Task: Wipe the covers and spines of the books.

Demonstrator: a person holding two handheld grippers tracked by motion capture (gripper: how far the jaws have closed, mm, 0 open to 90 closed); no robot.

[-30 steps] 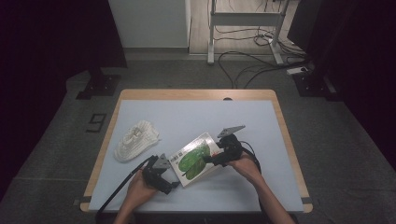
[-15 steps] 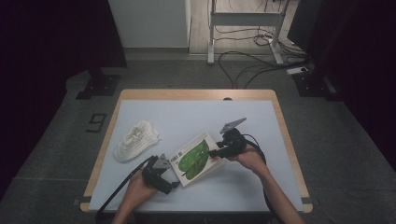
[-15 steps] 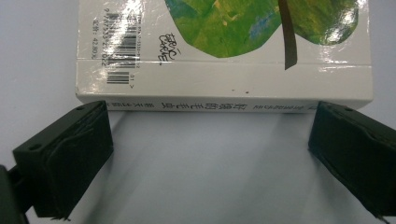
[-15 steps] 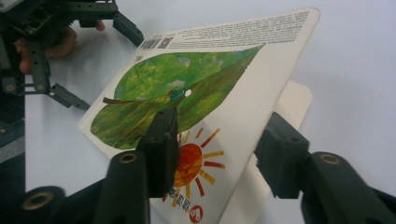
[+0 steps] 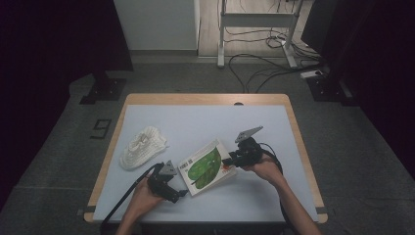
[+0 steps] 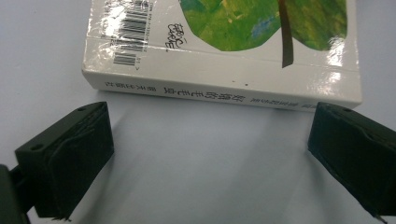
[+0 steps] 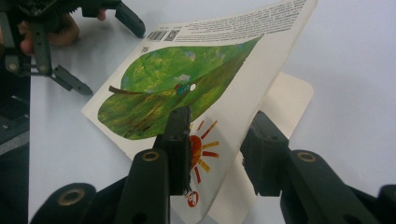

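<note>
The left gripper [image 5: 182,193] is waiting with its jaws spread wide just short of the spine of the book [image 5: 205,167], which is lying near the table's [image 5: 274,127] front edge. Beyond it, the right gripper [image 5: 226,160] is pinching the lifted cover; its jaws have just been closing, so it should be raising the cover slowly while the left steadies the spine

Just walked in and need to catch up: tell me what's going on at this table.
A person is working on a picture book with a gripper in each hand. The right gripper has just closed on the free edge of the front cover and holds it lifted off the pages. The left gripper sits at the book's spine with its jaws open, apart from the book. A white cloth lies untouched on the table, off to the left.
</note>
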